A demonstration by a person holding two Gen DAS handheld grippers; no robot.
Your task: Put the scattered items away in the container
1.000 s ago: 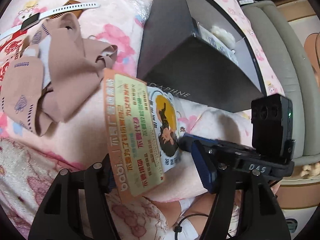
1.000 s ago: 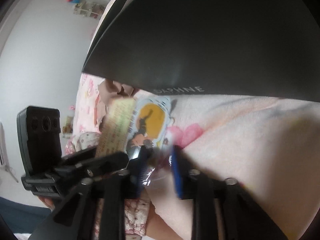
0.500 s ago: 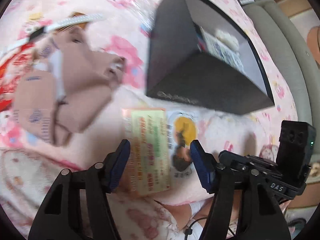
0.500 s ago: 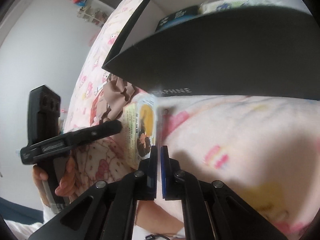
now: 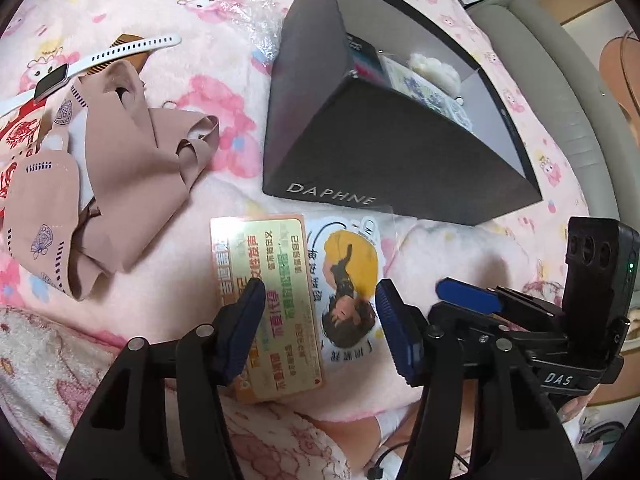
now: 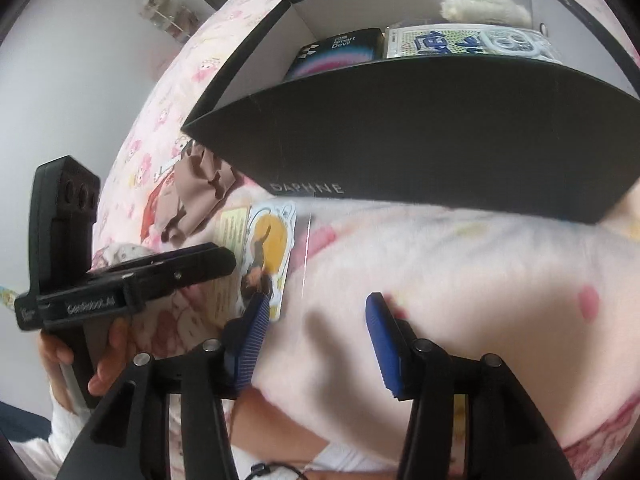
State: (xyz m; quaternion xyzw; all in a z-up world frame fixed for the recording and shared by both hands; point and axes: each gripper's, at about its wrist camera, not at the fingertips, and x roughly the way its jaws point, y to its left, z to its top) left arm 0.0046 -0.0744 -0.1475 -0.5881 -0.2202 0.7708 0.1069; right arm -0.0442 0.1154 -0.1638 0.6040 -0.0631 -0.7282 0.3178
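Observation:
A gold-green printed card and a sticker sheet with a figure on a yellow disc lie side by side on the pink blanket, just in front of the black "DAPHNE" box. My left gripper hovers over both; its jaws are closing but the pads are not pressing on either. My right gripper is to the right of the sticker sheet; its jaws are opening, with only blanket between them. The box holds a dark packet, a printed pouch and a white fluffy item.
A beige cloth piece, a white smartwatch and crinkled clear wrap lie on the blanket left of the box. A grey cushioned edge runs behind it. A hand holds the left gripper's handle.
The gold card, tilted up a second ago, now lies flat beside the sticker sheet. The right gripper shut and then sprang wide open, and it rose so the box's inside shows.

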